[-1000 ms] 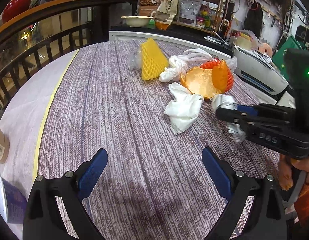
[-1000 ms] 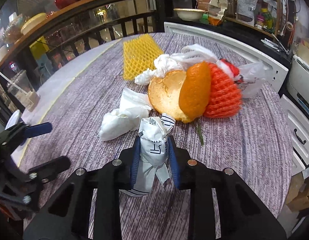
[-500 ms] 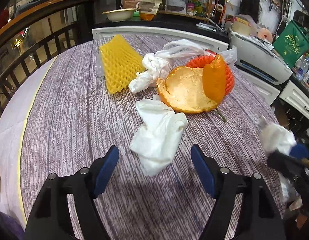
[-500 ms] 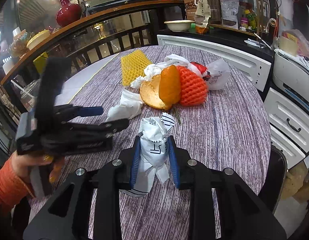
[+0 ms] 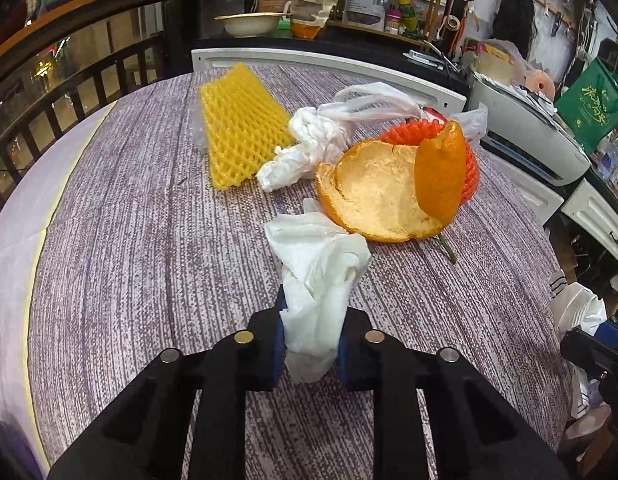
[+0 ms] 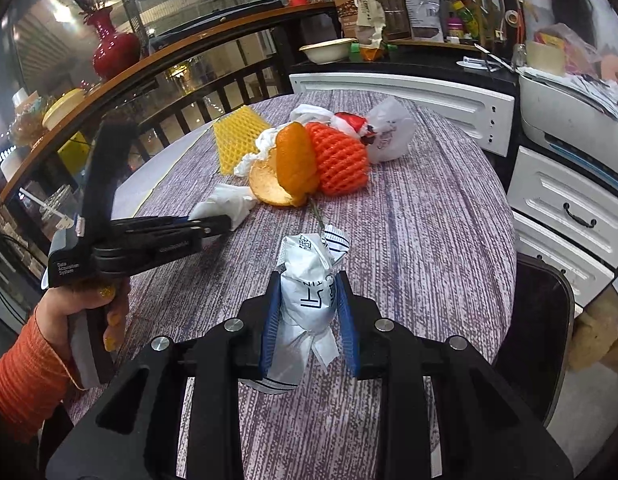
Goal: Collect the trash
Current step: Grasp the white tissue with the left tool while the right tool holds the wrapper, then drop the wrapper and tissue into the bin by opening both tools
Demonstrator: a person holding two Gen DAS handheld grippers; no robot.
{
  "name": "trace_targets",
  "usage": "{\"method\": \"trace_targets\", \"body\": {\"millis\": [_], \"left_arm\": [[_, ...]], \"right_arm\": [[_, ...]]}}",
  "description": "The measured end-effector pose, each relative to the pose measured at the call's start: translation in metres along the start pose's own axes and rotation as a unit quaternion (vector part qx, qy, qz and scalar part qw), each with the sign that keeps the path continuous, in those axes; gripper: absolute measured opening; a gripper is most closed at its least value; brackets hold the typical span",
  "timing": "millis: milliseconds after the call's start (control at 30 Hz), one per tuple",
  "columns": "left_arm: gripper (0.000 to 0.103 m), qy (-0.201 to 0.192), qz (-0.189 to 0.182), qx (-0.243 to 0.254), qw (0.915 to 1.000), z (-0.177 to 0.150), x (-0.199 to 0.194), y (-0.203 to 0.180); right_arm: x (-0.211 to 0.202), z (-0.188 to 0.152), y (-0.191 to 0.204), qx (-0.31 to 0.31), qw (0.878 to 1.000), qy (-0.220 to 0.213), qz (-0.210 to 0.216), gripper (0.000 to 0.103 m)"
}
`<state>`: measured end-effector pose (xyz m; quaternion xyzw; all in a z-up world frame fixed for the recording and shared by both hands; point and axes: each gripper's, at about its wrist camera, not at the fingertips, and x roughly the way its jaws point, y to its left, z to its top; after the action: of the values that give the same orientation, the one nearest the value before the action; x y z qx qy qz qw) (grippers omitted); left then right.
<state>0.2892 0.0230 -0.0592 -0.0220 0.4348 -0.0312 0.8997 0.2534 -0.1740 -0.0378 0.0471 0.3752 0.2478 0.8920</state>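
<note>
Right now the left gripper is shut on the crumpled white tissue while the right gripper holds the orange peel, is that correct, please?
Not quite: the right gripper holds a printed white wrapper, as the right wrist view shows; the orange peel lies on the table. The left gripper has just closed on the crumpled white tissue.

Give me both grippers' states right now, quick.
Left gripper: just closed, shut on the white tissue.
Right gripper: shut on the crumpled printed wrapper.

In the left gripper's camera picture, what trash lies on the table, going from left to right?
Yellow foam net → twisted white plastic bag → orange peel → white printed wrapper at the far right edge.
</note>
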Motion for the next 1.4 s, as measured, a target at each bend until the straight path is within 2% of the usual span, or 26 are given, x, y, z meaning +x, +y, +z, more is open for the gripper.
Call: {"method": "trace_targets", "body": {"millis": [167,333,667,1100,1400], "left_arm": [[0.016,-0.017,-0.008,-0.019,0.9996,-0.004,-0.014,0.005],[0.016,-0.048,-0.005,-0.017,0.9987,-0.015,-0.037,0.004],[0.016,-0.083,-0.029,-0.017,0.996,-0.033,-0.072,-0.005],[0.016,-0.093,-0.079,0.01,0.9924,-0.044,-0.084,-0.052],[0.016,-0.087,-0.109,0.029,0.9898,-0.049,-0.083,-0.085]], "right_arm": [[-0.004,-0.006,-0.008,0.015,1.0,-0.004,0.003,0.028],[-0.01,-0.013,-0.014,0.024,1.0,-0.009,0.003,0.028],[-0.025,-0.028,-0.028,0.043,0.999,-0.024,-0.006,0.028],[-0.051,-0.047,-0.065,0.079,0.995,-0.04,-0.033,0.028],[-0.067,-0.061,-0.107,0.115,0.99,-0.046,-0.072,0.028]]}}
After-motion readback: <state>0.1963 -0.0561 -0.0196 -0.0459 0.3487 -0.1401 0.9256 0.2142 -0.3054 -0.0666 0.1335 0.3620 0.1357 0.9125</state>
